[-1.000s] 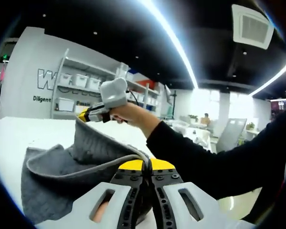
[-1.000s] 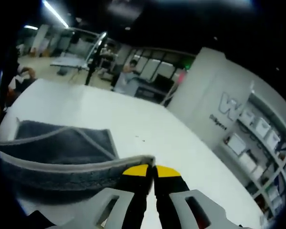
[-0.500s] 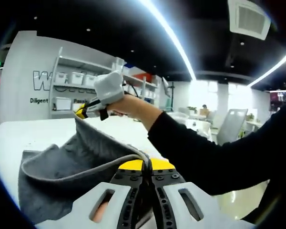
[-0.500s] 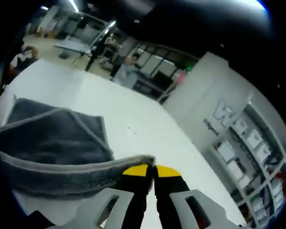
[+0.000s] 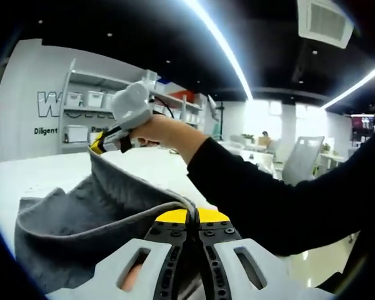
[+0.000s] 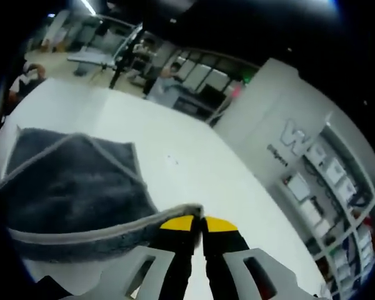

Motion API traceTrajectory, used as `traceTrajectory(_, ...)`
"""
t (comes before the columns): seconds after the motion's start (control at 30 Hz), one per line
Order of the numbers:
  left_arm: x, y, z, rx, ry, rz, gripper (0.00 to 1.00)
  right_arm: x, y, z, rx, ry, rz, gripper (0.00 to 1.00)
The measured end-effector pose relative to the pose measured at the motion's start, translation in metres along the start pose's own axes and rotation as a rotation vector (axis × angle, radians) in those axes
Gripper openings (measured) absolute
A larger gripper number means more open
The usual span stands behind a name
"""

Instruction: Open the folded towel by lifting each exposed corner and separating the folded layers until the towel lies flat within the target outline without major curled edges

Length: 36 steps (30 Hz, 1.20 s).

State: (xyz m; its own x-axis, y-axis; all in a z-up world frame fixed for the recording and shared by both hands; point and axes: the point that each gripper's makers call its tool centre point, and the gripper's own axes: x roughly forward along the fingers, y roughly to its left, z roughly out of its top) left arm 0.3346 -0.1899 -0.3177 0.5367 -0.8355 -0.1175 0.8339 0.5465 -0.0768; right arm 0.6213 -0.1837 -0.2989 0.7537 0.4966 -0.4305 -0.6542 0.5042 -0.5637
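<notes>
A grey towel [image 5: 81, 209] with a pale hem hangs between both grippers above the white table [image 5: 25, 172]. In the left gripper view my left gripper [image 5: 187, 219] is shut on the towel's near hem. Farther off, the right gripper [image 5: 99, 145], held by a hand in a black sleeve, pinches another corner and holds it up. In the right gripper view my right gripper [image 6: 199, 222] is shut on the towel [image 6: 69, 187] at its hemmed edge; the rest of the cloth sags down to the table [image 6: 194, 181] at the left.
White shelves with bins [image 5: 81, 109] stand along a wall beyond the table. The person's black sleeve [image 5: 281, 200] crosses the right half of the left gripper view. Other tables and people [image 6: 165, 81] are far off past the table's edge.
The right gripper has lifted its corner a little higher and to the left in the left gripper view. More of the towel's face spreads out below the right gripper. Both grips have held.
</notes>
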Motion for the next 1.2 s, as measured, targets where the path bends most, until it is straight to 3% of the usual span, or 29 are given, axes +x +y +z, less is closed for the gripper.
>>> traceTrajectory(0.1, 0.001, 0.003, 0.0, 0.014, -0.002, 0.013, 0.01, 0.003, -0.002, -0.013, -0.022, 0.059, -0.016, 0.0)
traceTrajectory(0.4, 0.011, 0.005, -0.004, 0.004, 0.006, 0.002, 0.02, 0.003, -0.004, -0.016, -0.008, 0.066, -0.012, 0.0)
traceTrajectory(0.77, 0.024, 0.009, -0.009, -0.025, 0.011, -0.003, 0.02, 0.011, -0.005, -0.056, 0.038, 0.167, 0.03, 0.02)
traceTrajectory(1.07, 0.03, 0.0, -0.016, -0.029, 0.035, -0.02, 0.02, 0.009, -0.007, -0.063, 0.033, 0.198, 0.042, 0.03)
traceTrajectory(1.2, 0.034, 0.001, -0.018, -0.037, 0.041, -0.024, 0.02, 0.008, -0.003, -0.081, 0.034, 0.266, 0.057, 0.04)
